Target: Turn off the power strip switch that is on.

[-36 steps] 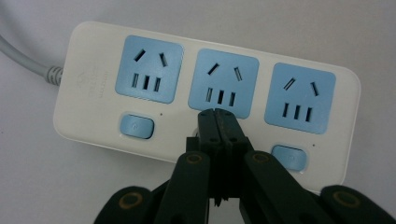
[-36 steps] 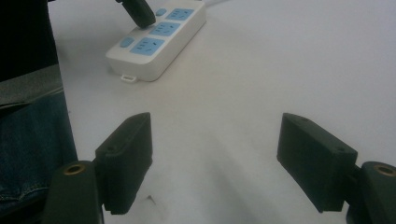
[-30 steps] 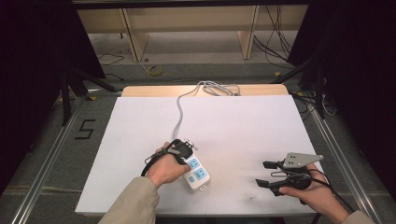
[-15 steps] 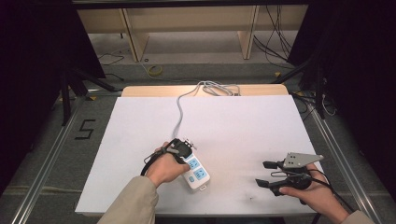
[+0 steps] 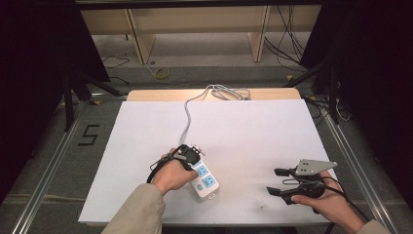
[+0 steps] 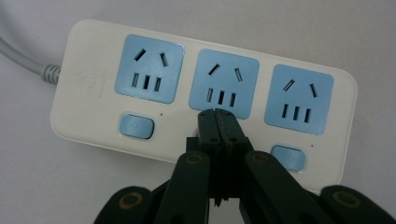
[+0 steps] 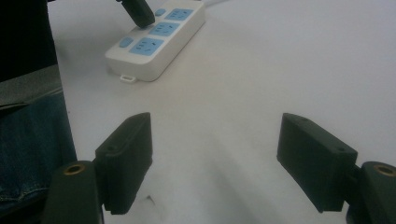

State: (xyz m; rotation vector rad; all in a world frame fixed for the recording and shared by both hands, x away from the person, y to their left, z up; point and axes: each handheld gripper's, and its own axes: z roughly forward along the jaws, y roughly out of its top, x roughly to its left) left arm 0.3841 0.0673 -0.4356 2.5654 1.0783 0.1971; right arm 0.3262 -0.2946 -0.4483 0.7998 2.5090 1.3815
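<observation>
A white power strip [image 5: 206,183] with three blue sockets and blue switch buttons lies on the white table top [image 5: 253,131]. Its grey cable [image 5: 187,118] runs to the far edge. My left gripper [image 5: 193,165] is shut with nothing between its jaws. In the left gripper view its tips [image 6: 217,113] sit at the lower edge of the middle socket on the power strip [image 6: 88,88], over the spot of the middle button; I cannot tell whether they touch. My right gripper [image 5: 273,181] rests open near the front right, well apart from the power strip [image 7: 161,49]; the gripper [image 7: 215,158] holds nothing.
The cable coils [image 5: 225,91] on a wooden strip at the table's far edge. Metal rails [image 5: 48,168] run along both sides on the floor, with a "5" marked [image 5: 88,135] at the left. Shelf legs [image 5: 136,41] stand beyond the table.
</observation>
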